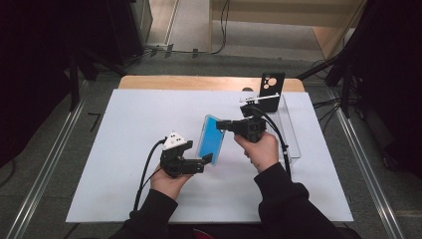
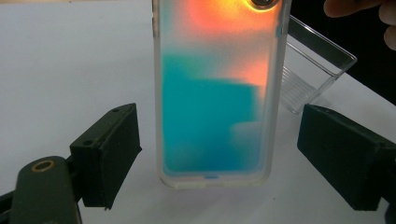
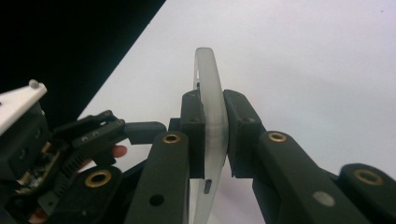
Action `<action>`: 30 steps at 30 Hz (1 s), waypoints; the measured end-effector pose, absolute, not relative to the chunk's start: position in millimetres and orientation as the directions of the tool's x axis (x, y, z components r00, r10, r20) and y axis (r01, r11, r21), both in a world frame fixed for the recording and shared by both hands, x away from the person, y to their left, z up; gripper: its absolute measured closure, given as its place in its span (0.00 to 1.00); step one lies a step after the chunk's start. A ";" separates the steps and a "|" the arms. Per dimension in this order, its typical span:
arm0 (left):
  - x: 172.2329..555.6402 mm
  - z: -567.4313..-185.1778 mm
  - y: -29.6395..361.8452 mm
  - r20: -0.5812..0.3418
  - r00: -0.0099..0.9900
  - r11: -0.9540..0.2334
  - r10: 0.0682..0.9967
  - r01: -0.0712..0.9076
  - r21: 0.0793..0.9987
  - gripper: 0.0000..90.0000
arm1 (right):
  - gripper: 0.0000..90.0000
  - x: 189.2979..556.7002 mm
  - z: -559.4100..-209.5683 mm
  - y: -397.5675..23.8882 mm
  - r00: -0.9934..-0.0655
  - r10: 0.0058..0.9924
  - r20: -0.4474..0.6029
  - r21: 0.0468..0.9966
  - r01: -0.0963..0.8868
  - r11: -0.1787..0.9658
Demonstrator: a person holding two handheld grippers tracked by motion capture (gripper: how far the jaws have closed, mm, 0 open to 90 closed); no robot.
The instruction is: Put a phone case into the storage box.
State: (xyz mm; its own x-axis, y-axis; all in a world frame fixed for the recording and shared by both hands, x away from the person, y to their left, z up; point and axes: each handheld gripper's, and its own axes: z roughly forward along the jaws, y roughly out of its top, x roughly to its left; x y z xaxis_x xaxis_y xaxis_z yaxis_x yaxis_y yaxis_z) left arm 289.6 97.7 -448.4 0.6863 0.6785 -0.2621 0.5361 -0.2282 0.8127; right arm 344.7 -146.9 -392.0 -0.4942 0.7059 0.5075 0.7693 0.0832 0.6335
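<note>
place: a lab recording bay is suggested.
desk: covered by a white sheet.
surround: dark curtains are hung at both sides.
floor: metal rails and loose cables are seen.

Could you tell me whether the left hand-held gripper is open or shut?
Open: the left hand-held gripper has both pads clear of the phone case.

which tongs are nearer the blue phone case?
Right. The right tongs are clamped on the edge of the blue phone case; the left tongs stand open around its lower end, pads apart from it.
</note>
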 end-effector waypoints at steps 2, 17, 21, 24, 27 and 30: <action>292.2 -447.3 98.1 -0.275 0.694 -0.251 0.666 0.555 0.794 0.15 | 0.86 343.5 -391.8 -147.3 -0.517 0.707 0.483 0.650 0.752 0.105; 302.0 -429.0 104.6 -0.341 0.738 -0.364 0.582 0.611 0.703 0.19 | 0.86 334.0 -389.3 -157.0 -0.634 0.660 0.405 0.710 0.672 0.210; 306.0 -421.4 103.7 -0.338 0.756 -0.417 0.561 0.611 0.673 0.20 | 0.86 332.1 -388.4 -160.4 -0.657 0.640 0.398 0.724 0.653 0.220; 309.9 -415.5 105.7 -0.350 0.762 -0.425 0.544 0.611 0.668 0.20 | 0.86 331.3 -387.5 -163.2 -0.675 0.631 0.382 0.731 0.638 0.241; 313.8 -410.0 107.1 -0.350 0.770 -0.446 0.533 0.608 0.657 0.20 | 0.86 331.0 -386.7 -166.7 -0.696 0.614 0.372 0.740 0.621 0.257; 318.6 -405.4 107.2 -0.356 0.781 -0.464 0.513 0.601 0.651 0.20 | 0.86 330.7 -385.5 -169.8 -0.721 0.592 0.360 0.751 0.601 0.275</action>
State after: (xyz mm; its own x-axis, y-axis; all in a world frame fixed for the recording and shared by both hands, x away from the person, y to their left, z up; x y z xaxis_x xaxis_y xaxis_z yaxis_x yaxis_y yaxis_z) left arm 318.6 107.2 -405.4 0.7812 0.5126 -0.3565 0.6012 -0.4638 0.6507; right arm 330.7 -169.8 -385.5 -0.7210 0.5922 0.3598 0.6007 0.2754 0.7505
